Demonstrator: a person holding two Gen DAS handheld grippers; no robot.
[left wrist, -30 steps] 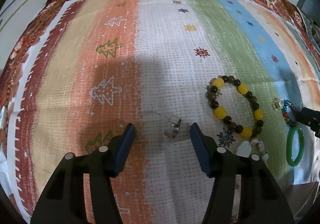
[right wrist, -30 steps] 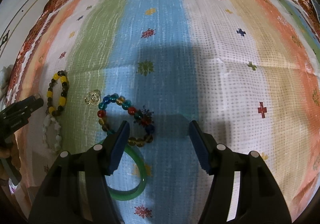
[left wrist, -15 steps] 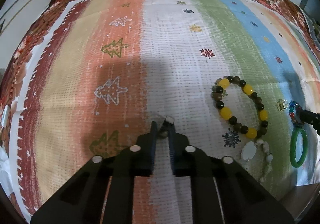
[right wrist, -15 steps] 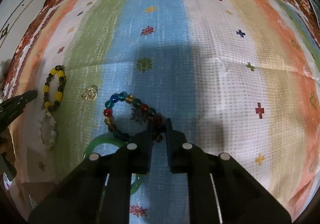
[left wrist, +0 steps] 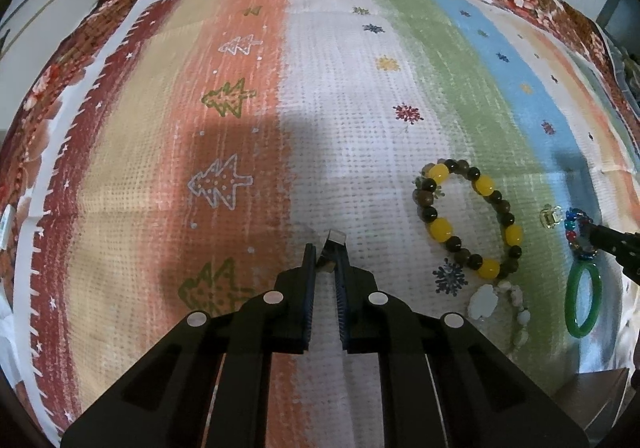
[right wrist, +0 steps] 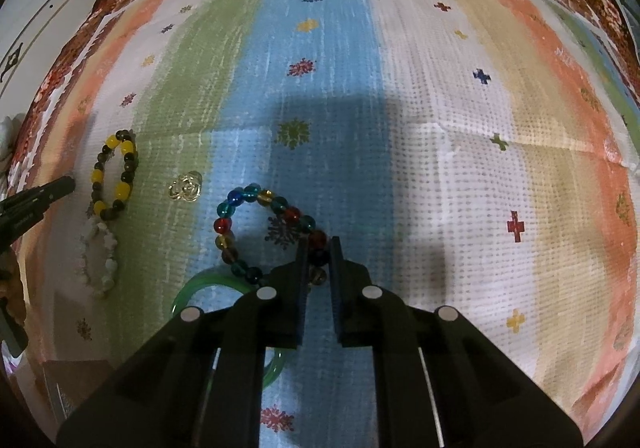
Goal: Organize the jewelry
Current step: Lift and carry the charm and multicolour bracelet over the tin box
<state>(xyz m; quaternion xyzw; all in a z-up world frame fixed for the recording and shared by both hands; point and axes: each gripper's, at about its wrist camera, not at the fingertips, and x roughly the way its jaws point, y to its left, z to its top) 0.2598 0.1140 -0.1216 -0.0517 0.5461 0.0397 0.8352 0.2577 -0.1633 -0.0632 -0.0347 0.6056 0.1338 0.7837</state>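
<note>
Since a second ago both sets of jaws have been closed from wide apart, so two pieces are judged ready for lifting. At lower centre, the left gripper is pinched on the silver ring; the right gripper is clamped on the multicoloured bead bracelet on the tabletop.

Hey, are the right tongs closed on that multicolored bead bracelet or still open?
Closed on it. In the right wrist view the right tongs pinch the multicolored bead bracelet at its near side, beads squeezed between the pads.
</note>
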